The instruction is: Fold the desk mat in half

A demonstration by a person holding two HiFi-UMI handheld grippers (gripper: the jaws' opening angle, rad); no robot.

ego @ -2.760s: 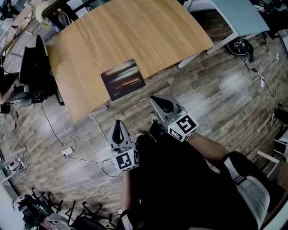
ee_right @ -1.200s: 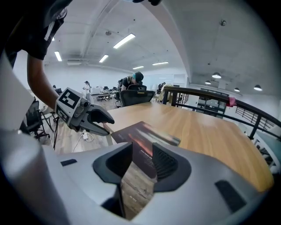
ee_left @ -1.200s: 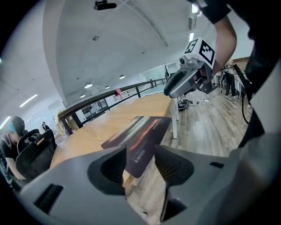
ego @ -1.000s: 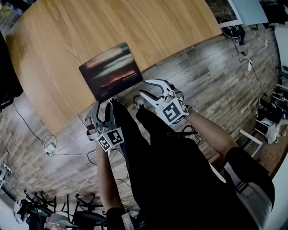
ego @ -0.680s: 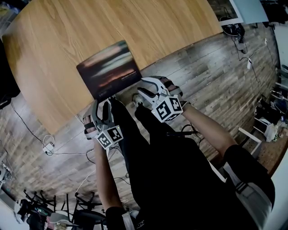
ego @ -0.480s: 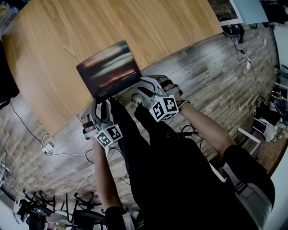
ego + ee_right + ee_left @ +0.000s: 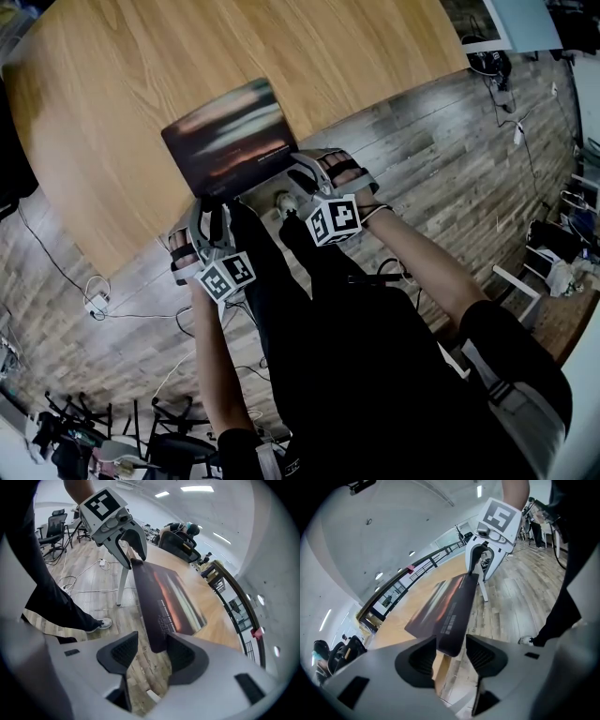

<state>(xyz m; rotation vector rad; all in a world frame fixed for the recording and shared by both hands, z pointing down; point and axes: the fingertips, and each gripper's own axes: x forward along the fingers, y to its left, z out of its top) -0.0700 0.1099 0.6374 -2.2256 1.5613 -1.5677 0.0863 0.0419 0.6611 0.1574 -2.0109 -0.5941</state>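
Note:
A dark desk mat (image 7: 230, 136) with a sunset print lies flat near the front edge of the wooden table (image 7: 112, 84). My left gripper (image 7: 208, 214) is at its near left corner, my right gripper (image 7: 302, 178) at its near right corner. In the left gripper view the mat (image 7: 445, 606) runs away from my open left gripper (image 7: 449, 654), its corner between the pads with gaps either side. In the right gripper view the mat (image 7: 168, 597) has its corner between the jaws of my right gripper (image 7: 150, 649), which have just been opening and stand open.
The person's dark-trousered legs (image 7: 309, 309) and a shoe (image 7: 281, 202) are right under the table edge. A white table leg (image 7: 123, 581) stands below the mat. Cables (image 7: 94, 302) lie on the wood floor, and chairs (image 7: 75, 441) stand behind at the left.
Both grippers have closed in on the mat's near edge. The right gripper has rolled and sunk toward its corner. The left gripper has shifted only slightly.

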